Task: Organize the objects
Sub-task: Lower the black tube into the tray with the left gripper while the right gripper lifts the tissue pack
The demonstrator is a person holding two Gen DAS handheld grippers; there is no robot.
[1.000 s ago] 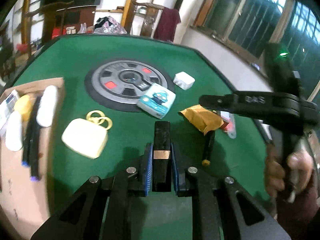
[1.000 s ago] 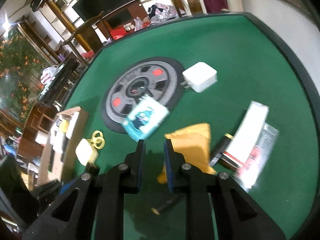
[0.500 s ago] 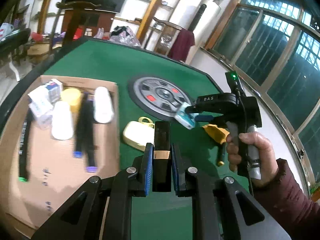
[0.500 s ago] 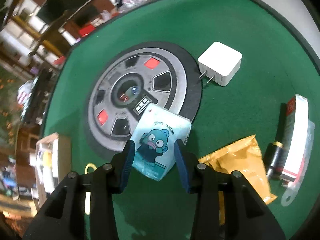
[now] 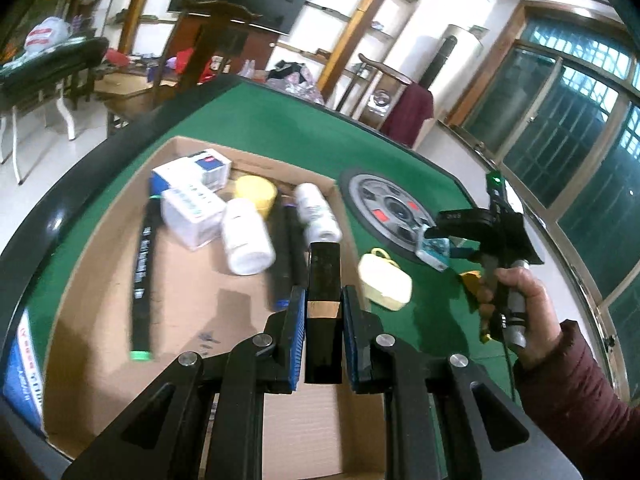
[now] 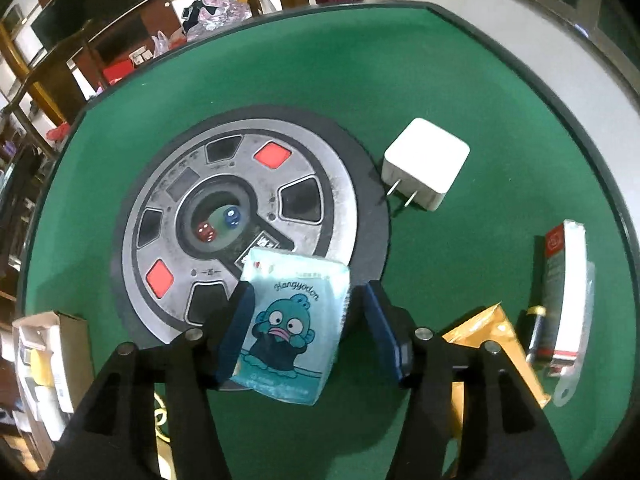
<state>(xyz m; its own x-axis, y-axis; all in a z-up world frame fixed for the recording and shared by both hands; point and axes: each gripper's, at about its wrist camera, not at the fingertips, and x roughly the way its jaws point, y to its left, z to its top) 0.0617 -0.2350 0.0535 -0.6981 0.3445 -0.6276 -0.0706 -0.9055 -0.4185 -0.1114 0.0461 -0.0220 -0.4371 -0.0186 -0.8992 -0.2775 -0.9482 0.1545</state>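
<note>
Two grippers are busy at once. My left gripper (image 5: pixel 323 312) is clamped on a black rectangular case with a copper band (image 5: pixel 323 304), both blue pads pressed to its sides, and it hangs over the near part of the open cardboard box (image 5: pixel 100 308). Inside that box I see a long black marker with a green end (image 5: pixel 142 272), two white medicine cartons (image 5: pixel 192 204), a yellow-capped jar (image 5: pixel 256 194), two white bottles (image 5: pixel 246 238) lying on their sides and more dark pens (image 5: pixel 286 256) between them.

Over to my right gripper (image 6: pixel 300 320): its jaws are spread wide on either side of the Hangyodon tissue pack (image 6: pixel 290 324), pads just beside the pack's edges; whether they touch it I cannot tell. The pack lies partly on the round grey dice panel (image 6: pixel 240 216) set in the green table (image 6: pixel 400 80), with a red die and a blue die under the panel's middle dome.

Off to the right sit a white plug charger (image 6: pixel 426 168), a yellow-orange foil pouch (image 6: pixel 492 344), a black gold-ringed tube (image 6: pixel 534 332) and a red-and-white boxed item in a clear sleeve (image 6: pixel 566 296). A pale yellow case with a ring (image 5: pixel 384 282) lies on the felt just beside the box.
</note>
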